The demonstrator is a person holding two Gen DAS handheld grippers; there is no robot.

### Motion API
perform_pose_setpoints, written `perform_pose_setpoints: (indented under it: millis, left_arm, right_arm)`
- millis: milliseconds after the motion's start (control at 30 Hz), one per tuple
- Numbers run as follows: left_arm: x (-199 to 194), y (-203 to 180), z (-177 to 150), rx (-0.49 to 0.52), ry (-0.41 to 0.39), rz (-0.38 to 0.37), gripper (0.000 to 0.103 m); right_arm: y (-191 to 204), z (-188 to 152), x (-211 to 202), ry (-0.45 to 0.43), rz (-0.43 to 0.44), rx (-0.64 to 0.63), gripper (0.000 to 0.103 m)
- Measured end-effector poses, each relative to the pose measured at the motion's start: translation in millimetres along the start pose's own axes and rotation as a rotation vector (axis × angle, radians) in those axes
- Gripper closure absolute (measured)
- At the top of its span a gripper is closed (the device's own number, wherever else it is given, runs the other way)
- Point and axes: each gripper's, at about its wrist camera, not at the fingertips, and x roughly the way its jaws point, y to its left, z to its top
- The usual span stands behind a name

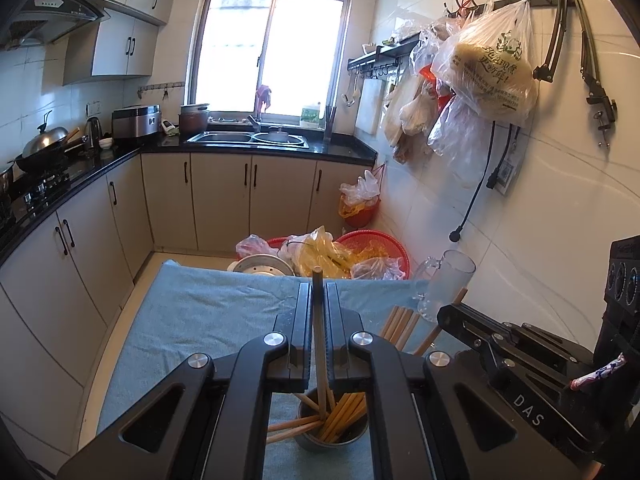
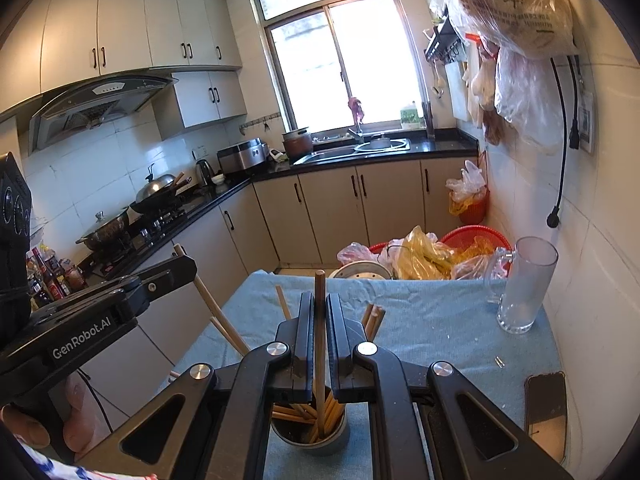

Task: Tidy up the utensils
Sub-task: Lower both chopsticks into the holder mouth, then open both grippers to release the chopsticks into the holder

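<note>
L gripper point(image 1: 318, 300) sits right over the metal cup point(image 1: 332, 432), jaws narrow, pinched on one dark-tipped chopstick point(image 1: 318, 320) that runs upright between the pads, its lower end down in the cup w/ the rest of the chopstick bundle point(image 1: 340, 416). The bundle fans out, a few sticks tilting over the cup's left rim.

R gripper point(image 2: 319, 304) shows much the same from its own cam: jaws narrow, clamped on its own chopstick point(image 2: 319, 320), upright, lower end inside the same cup point(image 2: 308, 436) among the other sticks.

In the right wrist view the L gripper's body comes in from the left w/ a pale stick through it. More loose chopsticks point(image 1: 400, 326) poke up just past the L gripper's fingers, on its right.

All this on a blue cloth point(image 1: 208, 320) covering the table. Phone point(image 2: 546, 412) lies flat at the cloth's right edge, near the wall. Further out, a glass mug point(image 2: 524, 284) stands upright at the far right corner, well apart from the cup.

Beyond the table: red basket point(image 1: 376, 244) w/ plastic bags on the floor, then the counter and sink point(image 1: 248, 138) under the window.
</note>
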Motion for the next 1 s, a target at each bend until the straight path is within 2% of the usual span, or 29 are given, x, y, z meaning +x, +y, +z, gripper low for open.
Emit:
perform_pose_setpoints:
  millis: [1000]
  left_arm:
    - [14.2, 10.7, -14.7, -0.034, 0.032, 0.017, 0.096]
  right_arm:
    - [-2.7, -28.1, 30.0, 0.086, 0.006, 0.024, 0.096]
